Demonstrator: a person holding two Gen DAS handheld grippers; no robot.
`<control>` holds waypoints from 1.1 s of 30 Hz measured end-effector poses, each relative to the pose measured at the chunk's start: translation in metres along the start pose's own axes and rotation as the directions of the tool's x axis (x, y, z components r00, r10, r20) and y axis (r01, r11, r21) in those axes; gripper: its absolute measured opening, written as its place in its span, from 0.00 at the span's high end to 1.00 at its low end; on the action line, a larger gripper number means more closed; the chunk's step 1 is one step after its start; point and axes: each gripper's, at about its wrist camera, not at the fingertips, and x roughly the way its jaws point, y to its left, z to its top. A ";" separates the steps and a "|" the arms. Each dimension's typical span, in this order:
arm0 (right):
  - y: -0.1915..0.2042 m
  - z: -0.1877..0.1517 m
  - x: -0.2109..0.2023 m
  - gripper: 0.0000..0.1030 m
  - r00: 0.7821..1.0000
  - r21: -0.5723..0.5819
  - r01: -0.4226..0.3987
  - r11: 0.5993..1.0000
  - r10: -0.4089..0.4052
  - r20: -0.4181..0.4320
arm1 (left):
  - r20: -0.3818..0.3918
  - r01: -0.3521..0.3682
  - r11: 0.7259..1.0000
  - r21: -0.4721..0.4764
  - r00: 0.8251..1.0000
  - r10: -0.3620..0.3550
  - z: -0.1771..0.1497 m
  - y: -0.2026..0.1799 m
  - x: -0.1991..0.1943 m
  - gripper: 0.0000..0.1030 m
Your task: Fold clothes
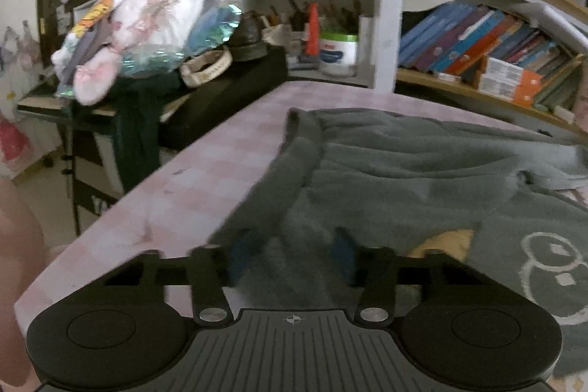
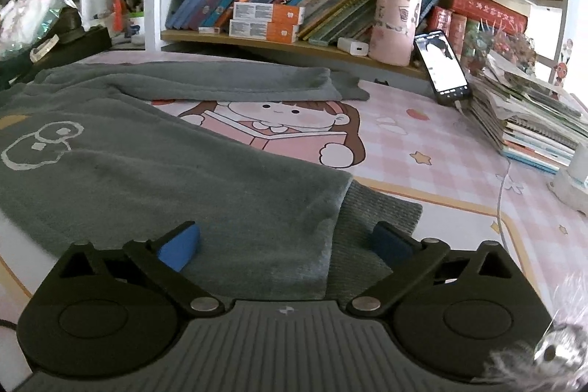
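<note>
One grey sweater [image 2: 154,168] lies spread on the pink checked table mat [image 2: 433,142], filling the left and centre of the right wrist view; one sleeve [image 2: 228,81] runs across the upper middle of that frame, and the ribbed hem [image 2: 371,219] sits at lower centre. In the left wrist view the same garment covers the centre and right, with its white printed motif [image 1: 551,267] at lower right.

The right gripper [image 2: 286,241] stands wide open, blue pads resting either side of the hem corner and not pressing on it. The left gripper [image 1: 290,256] has its jaws partly closed, with sweater fabric between the pads; whether the pads actually pinch the cloth cannot be told from the blurred frame.

Judged step: taking hold of the near edge before a fold. The next move calls for both grippers to secure the edge, then lift and carry it toward the upper part of the frame, keeping the cloth taut. The propped phone [image 2: 444,65] and stacked books [image 2: 533,112] at right stand well apart.
</note>
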 end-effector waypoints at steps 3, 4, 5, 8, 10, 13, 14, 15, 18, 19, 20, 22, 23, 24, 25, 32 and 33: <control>0.001 0.000 0.000 0.00 1.000 -0.006 0.007 1.000 -0.007 -0.001 | 0.001 -0.011 0.999 -0.034 1.000 0.011 0.001 0.013 0.001 0.81; 0.001 0.000 0.000 0.00 1.000 -0.007 0.006 1.000 -0.006 -0.002 | 0.002 -0.006 0.999 -0.048 1.000 0.006 0.002 0.017 0.001 0.81; 0.001 0.000 0.000 0.00 1.000 -0.008 0.005 1.000 -0.005 -0.002 | 0.003 -0.010 0.999 -0.044 1.000 0.010 0.002 0.018 0.002 0.81; 0.000 0.000 0.001 0.00 1.000 -0.004 0.002 1.000 -0.002 -0.005 | 0.005 -0.022 0.999 -0.034 1.000 0.022 0.004 0.019 0.005 0.80; 0.000 0.000 0.001 0.00 1.000 -0.002 0.001 1.000 -0.001 -0.007 | 0.008 -0.032 0.999 -0.033 0.999 0.032 0.004 0.018 0.007 0.80; 0.000 0.000 0.001 0.00 1.000 0.001 0.000 1.000 0.000 -0.009 | 0.010 -0.037 0.999 -0.027 0.999 0.038 0.003 0.015 0.005 0.78; 0.000 0.000 0.001 0.00 1.000 0.002 0.000 1.000 0.000 -0.010 | 0.011 -0.034 0.999 -0.030 0.999 0.035 0.003 0.016 0.004 0.78; 0.000 0.000 0.001 0.00 1.000 0.002 -0.001 1.000 0.001 -0.011 | 0.011 -0.031 0.999 -0.033 0.999 0.032 0.002 0.018 0.003 0.77; -0.001 0.000 0.001 0.00 1.000 0.004 -0.003 1.000 0.003 -0.013 | 0.011 -0.022 0.999 -0.041 1.000 0.022 0.002 0.021 0.001 0.77; -0.001 0.000 0.001 0.00 1.000 0.004 -0.003 1.000 0.003 -0.013 | 0.013 -0.018 0.999 -0.040 1.000 0.019 0.001 0.022 0.000 0.78; -0.001 0.000 0.001 0.00 1.000 0.004 -0.002 1.000 0.002 -0.013 | 0.015 -0.016 0.999 -0.036 1.000 0.017 -0.001 0.022 0.001 0.79; -0.001 0.000 0.001 0.00 1.000 0.001 0.000 1.000 0.000 -0.012 | 0.017 -0.014 0.999 -0.032 1.000 0.014 -0.002 0.022 0.001 0.79; -0.001 0.000 0.001 0.00 1.000 -0.002 0.002 1.000 -0.002 -0.011 | 0.016 -0.014 0.999 -0.035 1.000 0.014 -0.001 0.022 0.000 0.80; 0.000 0.000 0.001 0.00 1.000 -0.003 0.004 1.000 -0.004 -0.010 | 0.015 -0.015 0.999 -0.034 1.000 0.016 -0.001 0.022 0.000 0.81; 0.000 0.000 0.001 0.00 1.000 -0.004 0.005 1.000 -0.005 -0.010 | 0.014 -0.017 0.999 -0.034 1.000 0.017 0.000 0.021 0.000 0.81; -0.001 0.000 0.002 0.00 1.000 0.003 0.001 1.000 -0.001 -0.013 | 0.028 -0.030 0.998 -0.054 0.999 0.031 -0.001 0.028 -0.003 0.74; -0.001 0.000 0.002 0.00 1.000 0.003 0.001 1.000 -0.001 -0.013 | 0.038 -0.034 0.998 -0.060 0.999 0.036 -0.001 0.029 -0.005 0.72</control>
